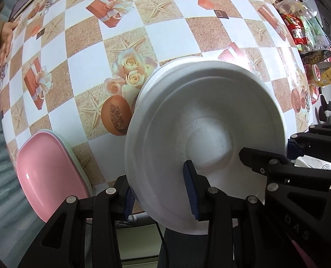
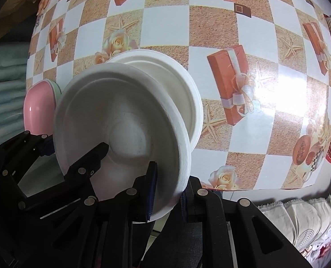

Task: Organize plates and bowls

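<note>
A white paper bowl (image 1: 210,116) (image 2: 120,120) is held tilted above the table's near edge. My left gripper (image 1: 160,197) is shut on its left rim and my right gripper (image 2: 167,192) is shut on its right rim. Each gripper shows in the other's view. A second white bowl (image 2: 179,93) sits on the table just behind the held one, partly hidden by it; in the left wrist view only its rim (image 1: 165,67) shows. A pink plate (image 1: 47,174) (image 2: 38,111), stacked on a pale green one, lies at the near left table edge.
The table (image 1: 165,31) (image 2: 266,44) has a checkered cloth with gift-box and rose prints. Snack packets and boxes (image 1: 304,31) crowd the far right. A person's hand (image 1: 7,38) rests at the far left edge. White fabric (image 2: 299,218) lies below the table edge at right.
</note>
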Available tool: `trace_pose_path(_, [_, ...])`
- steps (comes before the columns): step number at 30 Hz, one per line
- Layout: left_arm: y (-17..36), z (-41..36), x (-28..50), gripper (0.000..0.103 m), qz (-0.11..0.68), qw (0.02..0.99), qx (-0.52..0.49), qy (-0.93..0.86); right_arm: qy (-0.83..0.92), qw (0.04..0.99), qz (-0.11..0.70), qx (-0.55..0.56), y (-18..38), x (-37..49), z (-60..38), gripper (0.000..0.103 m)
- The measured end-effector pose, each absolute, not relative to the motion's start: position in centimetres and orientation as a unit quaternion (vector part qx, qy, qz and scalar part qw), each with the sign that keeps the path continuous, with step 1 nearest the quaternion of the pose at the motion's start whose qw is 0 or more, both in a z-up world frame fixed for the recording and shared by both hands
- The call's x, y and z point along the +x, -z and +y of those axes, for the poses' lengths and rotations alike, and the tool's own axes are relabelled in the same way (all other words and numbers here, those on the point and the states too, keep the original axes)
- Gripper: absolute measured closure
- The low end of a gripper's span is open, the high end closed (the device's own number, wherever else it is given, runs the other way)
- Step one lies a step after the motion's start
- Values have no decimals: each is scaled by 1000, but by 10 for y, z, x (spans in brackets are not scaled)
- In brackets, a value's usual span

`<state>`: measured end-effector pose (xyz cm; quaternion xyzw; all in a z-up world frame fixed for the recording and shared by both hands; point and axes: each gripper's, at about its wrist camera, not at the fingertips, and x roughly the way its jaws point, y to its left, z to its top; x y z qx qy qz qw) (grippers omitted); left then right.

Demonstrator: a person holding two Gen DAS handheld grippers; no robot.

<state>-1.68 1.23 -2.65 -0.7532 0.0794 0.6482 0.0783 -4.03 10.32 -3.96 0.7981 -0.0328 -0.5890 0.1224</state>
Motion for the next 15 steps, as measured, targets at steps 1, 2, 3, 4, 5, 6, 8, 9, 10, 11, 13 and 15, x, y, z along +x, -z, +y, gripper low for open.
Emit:
trace_pose_path(1, [26, 13, -17, 61, 80, 78, -753, -648, 589, 122, -34, 798, 39, -40, 104, 82])
trace_pose_path(2, [26, 15, -21, 61, 80, 78, -753, -648, 589, 122, -34, 798, 39, -41, 106, 82])
trace_pose_path(3, [26, 16, -21, 61, 80, 78, -753, -648, 589, 122, -34, 798, 39, -41, 106, 82])
trace_pose_path(4, [26, 18, -21, 61, 81, 78, -753, -649, 589, 123, -34, 798, 39, -42, 109, 82])
trace_pose_path(5, [25, 20, -25, 61, 81, 77, -753, -649, 590, 122, -35, 798, 38, -42, 110, 82])
trace_pose_path(6, [25, 20, -26, 61, 81, 78, -752, -649, 590, 122, -35, 797, 38, -43, 111, 82])
trace_pose_path(8, [23, 26, -29, 61, 81, 76, -752, -650, 590, 123, -34, 797, 38, -44, 111, 82])
trace_pose_path(9, [23, 27, -29, 61, 80, 76, -752, -649, 590, 123, -34, 797, 37, -45, 113, 82])
trace_pose_path(10, [23, 27, -29, 61, 80, 76, -752, -649, 590, 124, -33, 797, 37, -45, 113, 82])
trace_pose_path(11, [23, 28, -29, 61, 80, 75, -752, -649, 590, 124, -32, 797, 37, -46, 113, 82])
trace_pose_path(13, [23, 27, -29, 61, 80, 76, -752, -650, 590, 125, -32, 797, 37, -46, 113, 82])
trace_pose_path(15, [23, 26, -29, 61, 81, 77, -752, -649, 590, 123, -34, 797, 37, -44, 113, 82])
